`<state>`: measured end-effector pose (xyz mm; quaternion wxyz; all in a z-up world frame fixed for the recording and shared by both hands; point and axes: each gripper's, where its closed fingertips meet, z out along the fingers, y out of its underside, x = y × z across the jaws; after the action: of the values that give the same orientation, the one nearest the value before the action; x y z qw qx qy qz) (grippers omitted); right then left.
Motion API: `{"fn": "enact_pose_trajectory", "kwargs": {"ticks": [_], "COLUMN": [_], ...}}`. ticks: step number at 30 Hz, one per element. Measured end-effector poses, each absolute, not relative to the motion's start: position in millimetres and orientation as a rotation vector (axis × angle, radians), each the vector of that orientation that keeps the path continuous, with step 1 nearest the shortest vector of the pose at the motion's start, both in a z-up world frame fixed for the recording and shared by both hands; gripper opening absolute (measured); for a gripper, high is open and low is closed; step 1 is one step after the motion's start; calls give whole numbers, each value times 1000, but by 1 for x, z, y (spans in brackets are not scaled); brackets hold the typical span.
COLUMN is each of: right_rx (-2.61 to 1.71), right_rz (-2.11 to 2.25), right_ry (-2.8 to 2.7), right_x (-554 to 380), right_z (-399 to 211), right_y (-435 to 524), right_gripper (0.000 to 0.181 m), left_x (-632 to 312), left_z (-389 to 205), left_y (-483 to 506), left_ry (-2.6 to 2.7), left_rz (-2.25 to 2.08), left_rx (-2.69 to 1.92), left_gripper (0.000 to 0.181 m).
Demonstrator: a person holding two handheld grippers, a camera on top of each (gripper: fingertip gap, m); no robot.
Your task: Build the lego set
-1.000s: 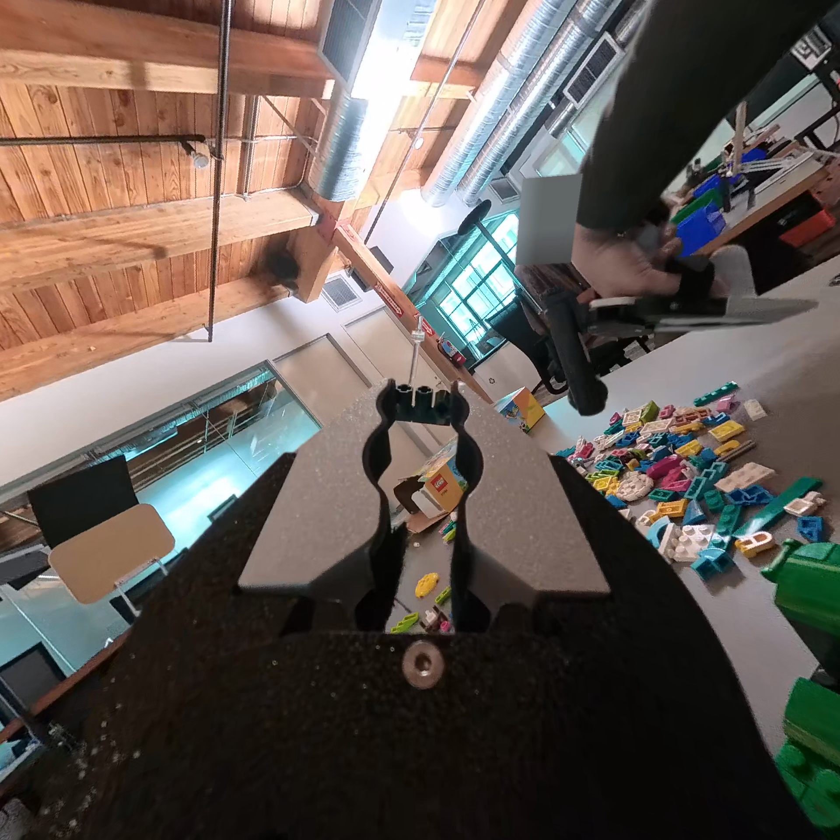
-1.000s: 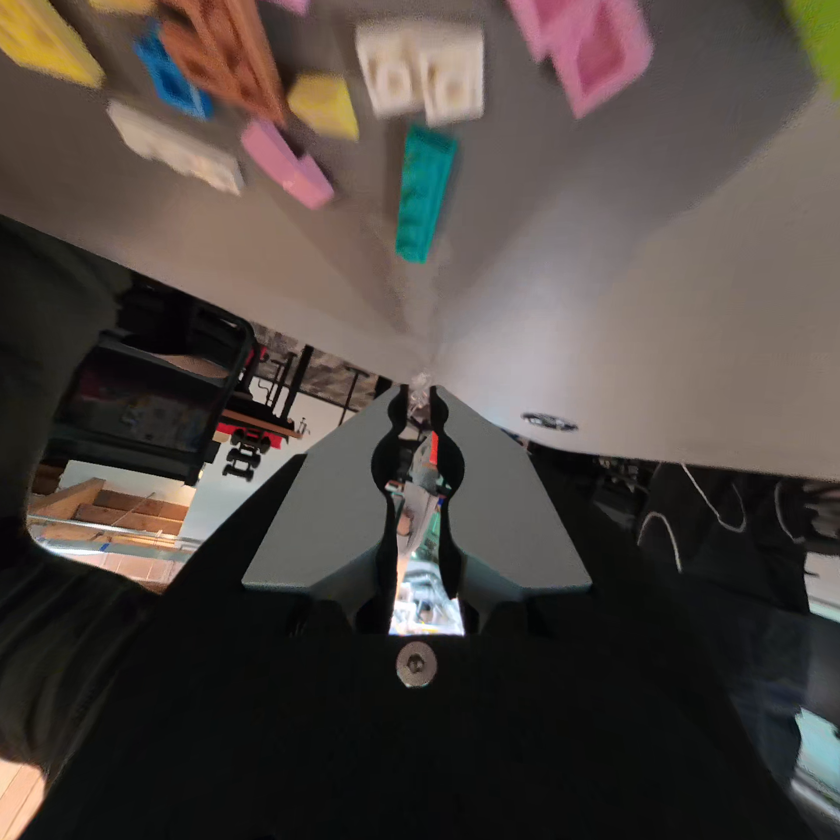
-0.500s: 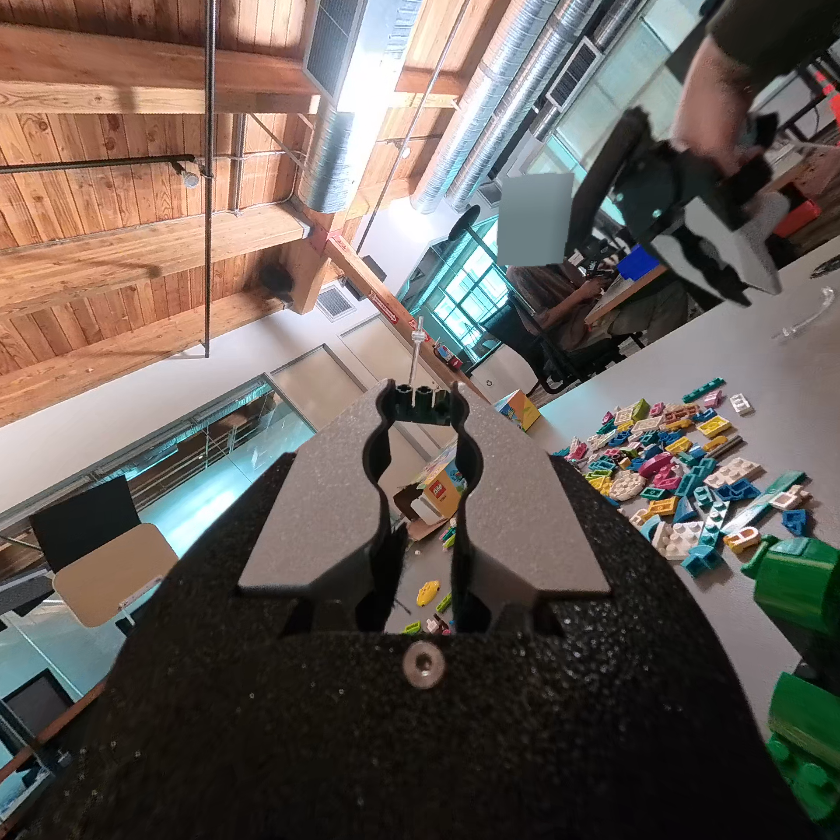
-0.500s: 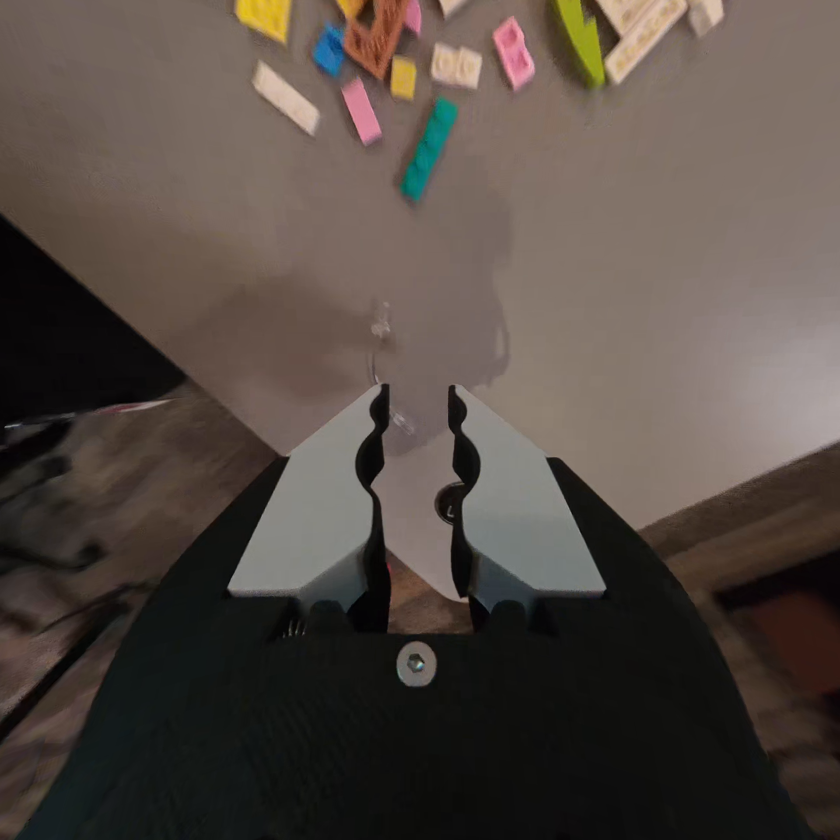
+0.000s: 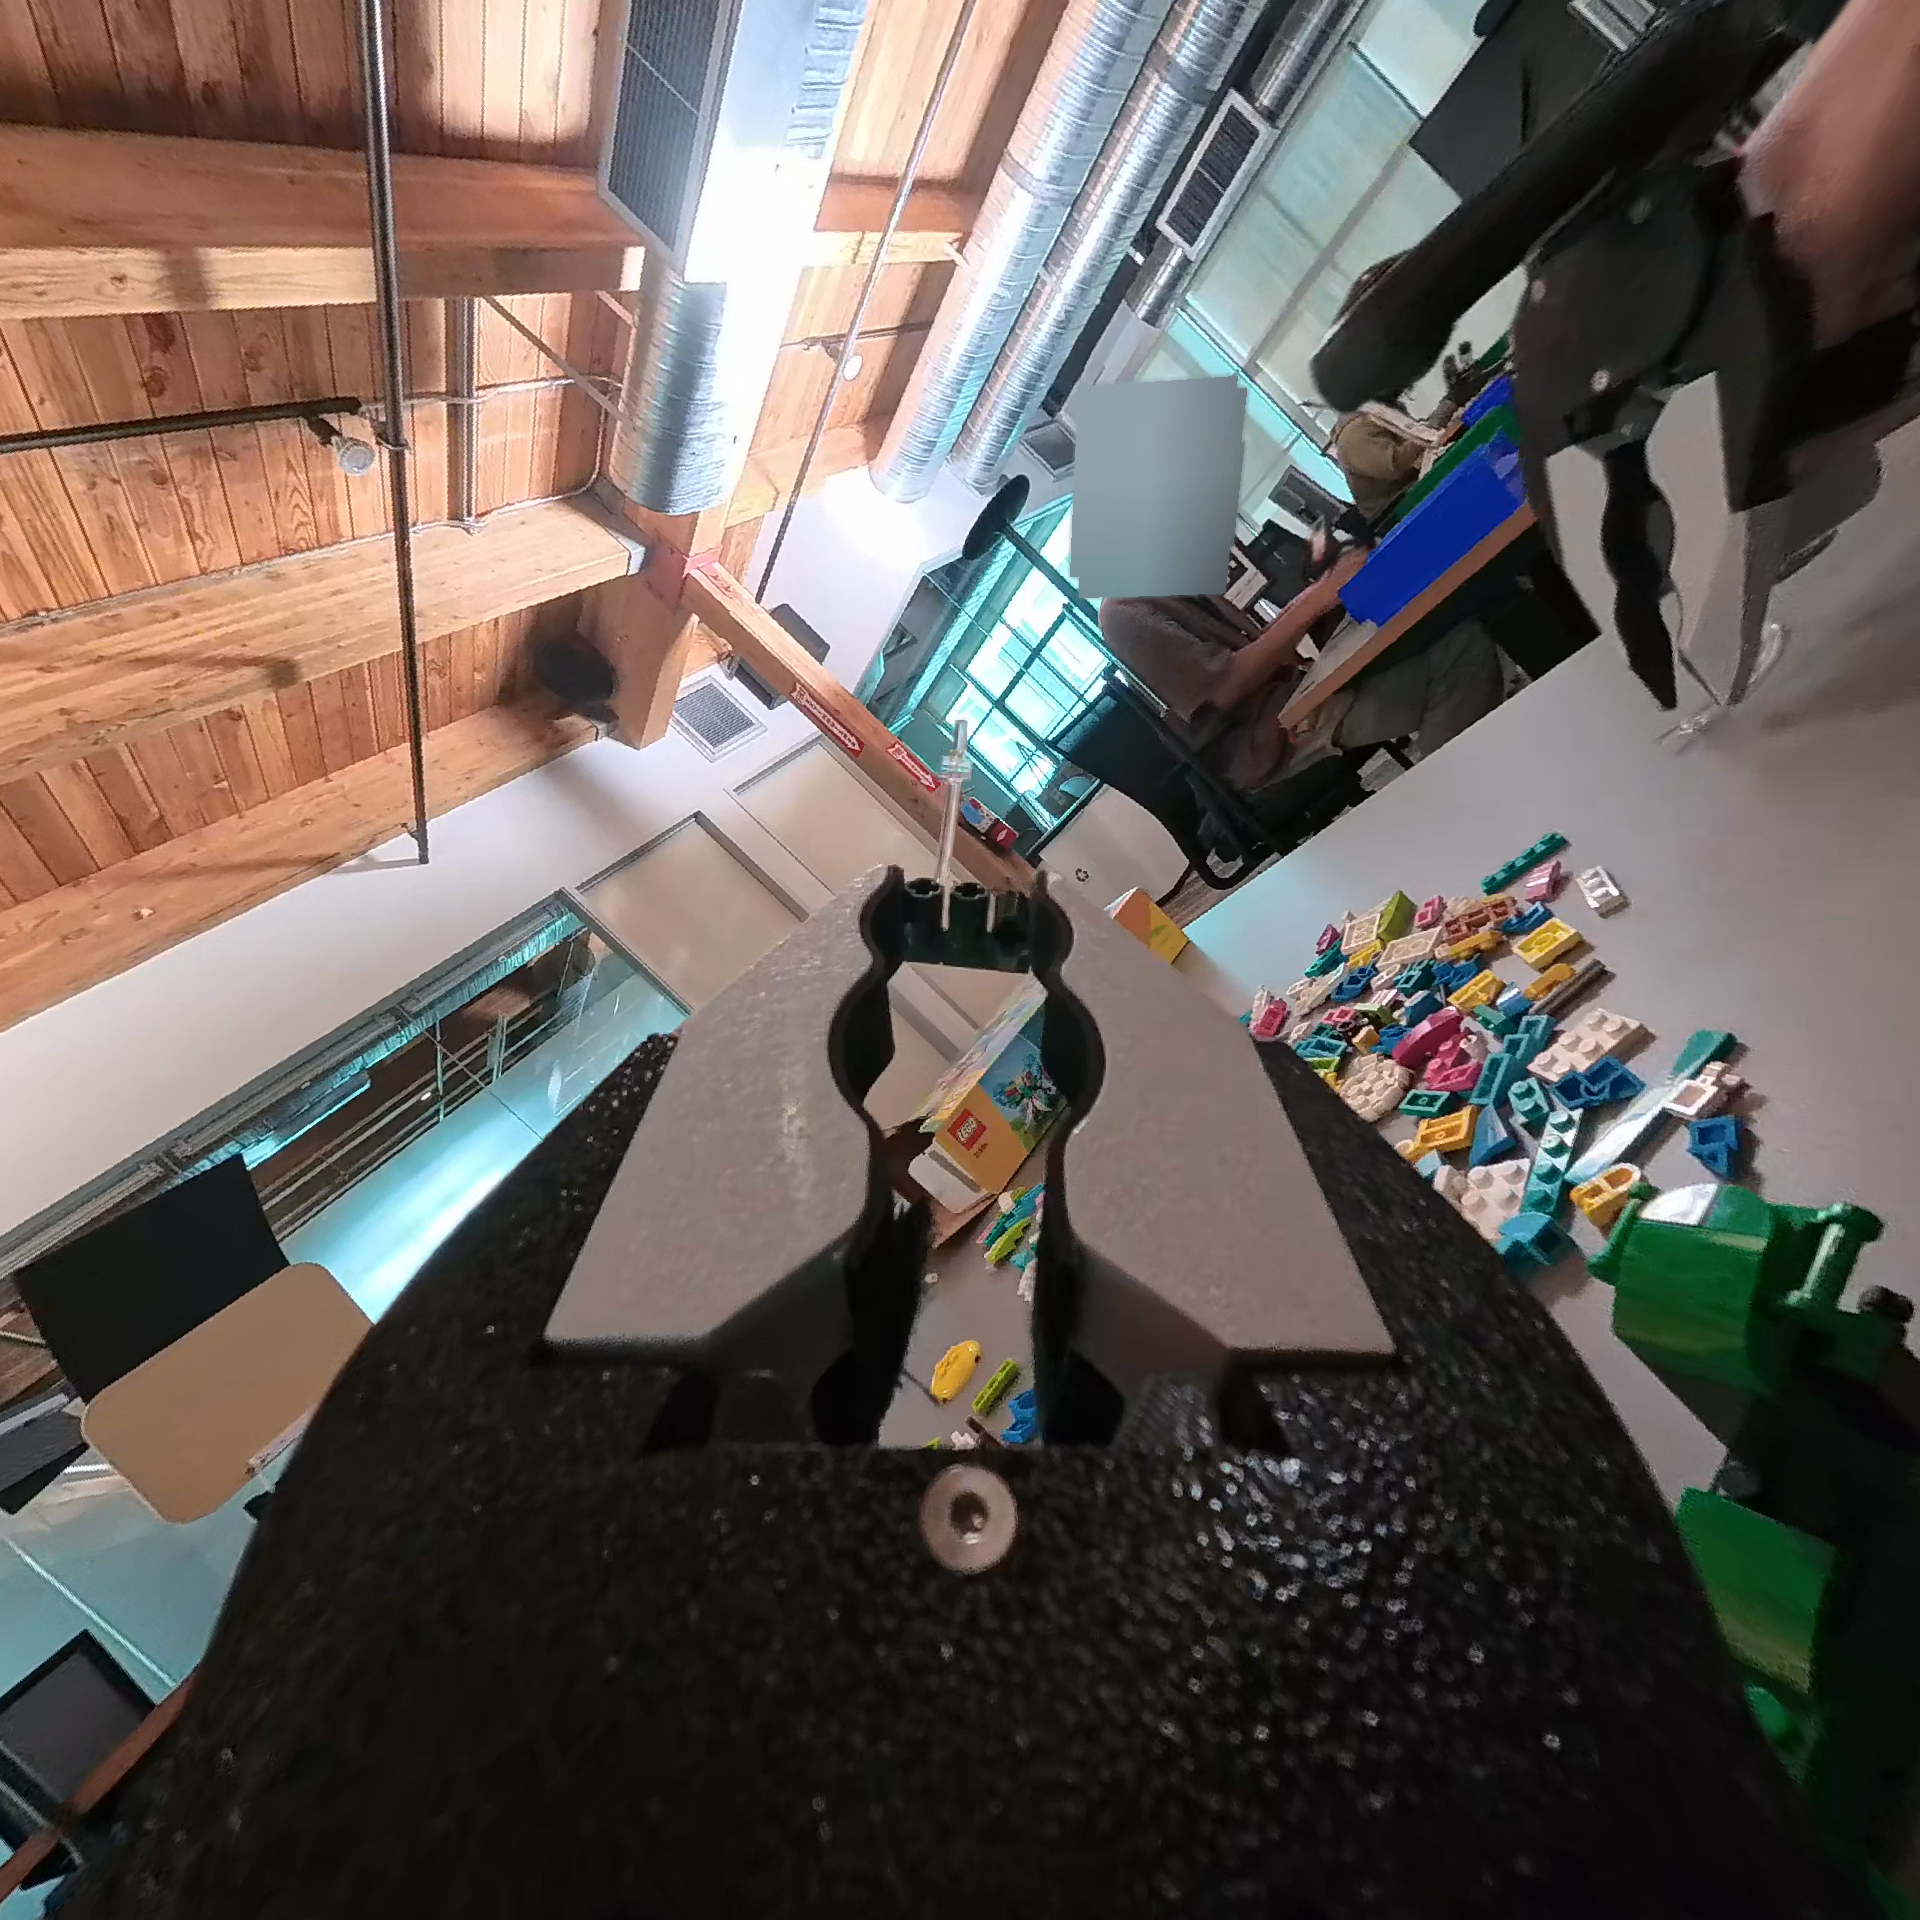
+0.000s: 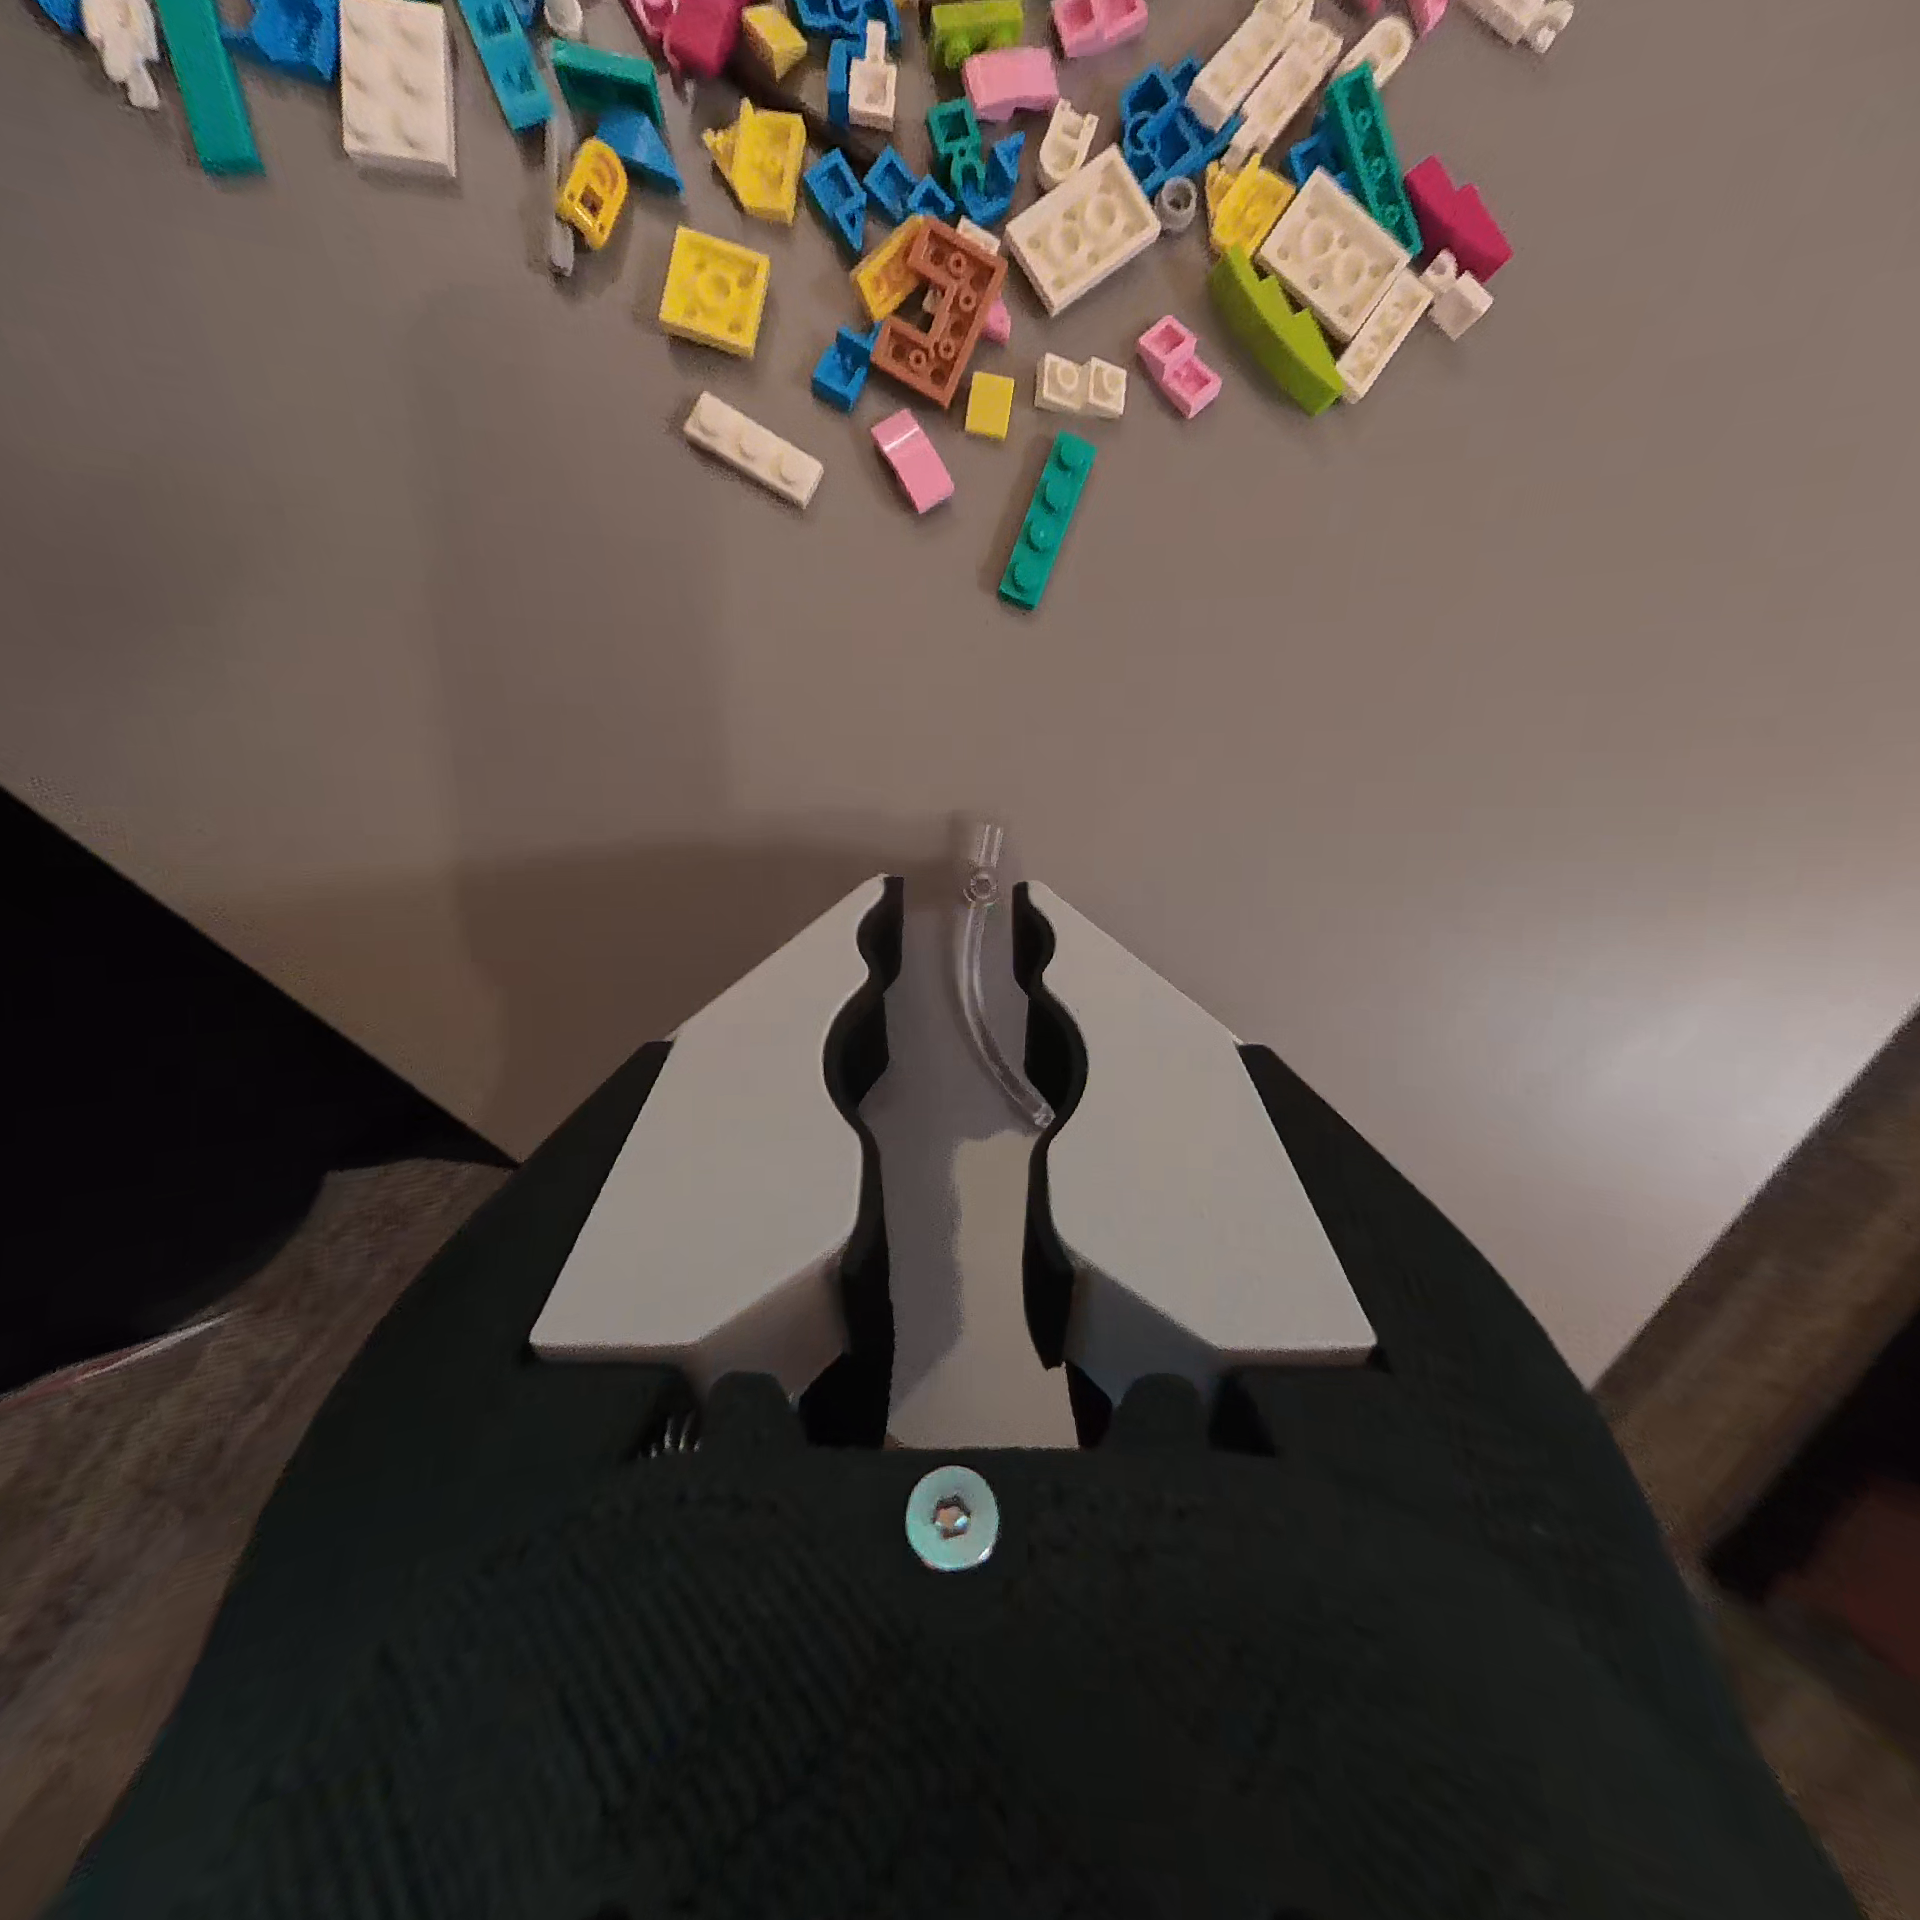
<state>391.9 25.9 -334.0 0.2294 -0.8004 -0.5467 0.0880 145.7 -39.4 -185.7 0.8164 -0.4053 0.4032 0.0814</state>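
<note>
My left gripper [image 5: 961,914] is shut on a small black brick [image 5: 961,930] with a clear thin rod [image 5: 951,800] standing up from it, held in the air and tilted toward the ceiling. My right gripper [image 6: 958,883] is open, low over the grey table [image 6: 1351,779], with a clear curved rod [image 6: 987,997] lying on the table between its fingers. The right gripper also shows at the top right of the left wrist view [image 5: 1694,665], held by a hand. A heap of loose coloured bricks [image 6: 935,208] lies beyond it; the heap also shows in the left wrist view [image 5: 1475,1049].
A teal strip plate [image 6: 1047,517] and a pink brick [image 6: 911,459] lie nearest the right gripper. The table's edge [image 6: 312,997] runs close on the left and right. A green built piece [image 5: 1745,1320] stands at the right, a set box [image 5: 997,1112] behind the left fingers. A person sits at a far desk. Left tips to right tips: about 30 cm. The left tips stand about 12 cm off the green built piece [image 5: 1745,1320].
My right gripper was shut on the clear curved rod, then opened and let it go; it now hovers over the rod on the table. The left gripper has kept its hold.
</note>
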Motion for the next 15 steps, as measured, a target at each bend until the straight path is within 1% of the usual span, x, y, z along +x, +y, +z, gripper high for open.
{"fn": "enact_pose_trajectory", "kwargs": {"ticks": [3, 7, 12, 13, 14, 15], "right_rx": [-2355, -2341, -2366, -2379, -2385, -2379], "right_rz": [157, 149, 145, 165, 185, 199], "right_ry": [-1437, -1282, -1206, -1184, -1160, -1133], "right_x": [401, 398, 400, 400, 400, 400], "right_z": [-337, -327, -338, -339, -340, -340], "right_y": [24, 29, 32, 31, 31, 31], "right_gripper": [20, 19, 17, 14, 3, 2], "left_x": [146, 144, 144, 143, 142, 141], "left_z": [-188, -188, -191, -192, -191, -191], "left_y": [-38, -37, -36, -35, -35, -34], "left_ry": [873, 865, 861, 858, 853, 845], "left_rz": [184, 173, 144, 137, 131, 126], "left_rx": [-866, -878, -898, -902, -905, -909], "left_gripper": [21, 21, 21, 21, 21, 21]}}
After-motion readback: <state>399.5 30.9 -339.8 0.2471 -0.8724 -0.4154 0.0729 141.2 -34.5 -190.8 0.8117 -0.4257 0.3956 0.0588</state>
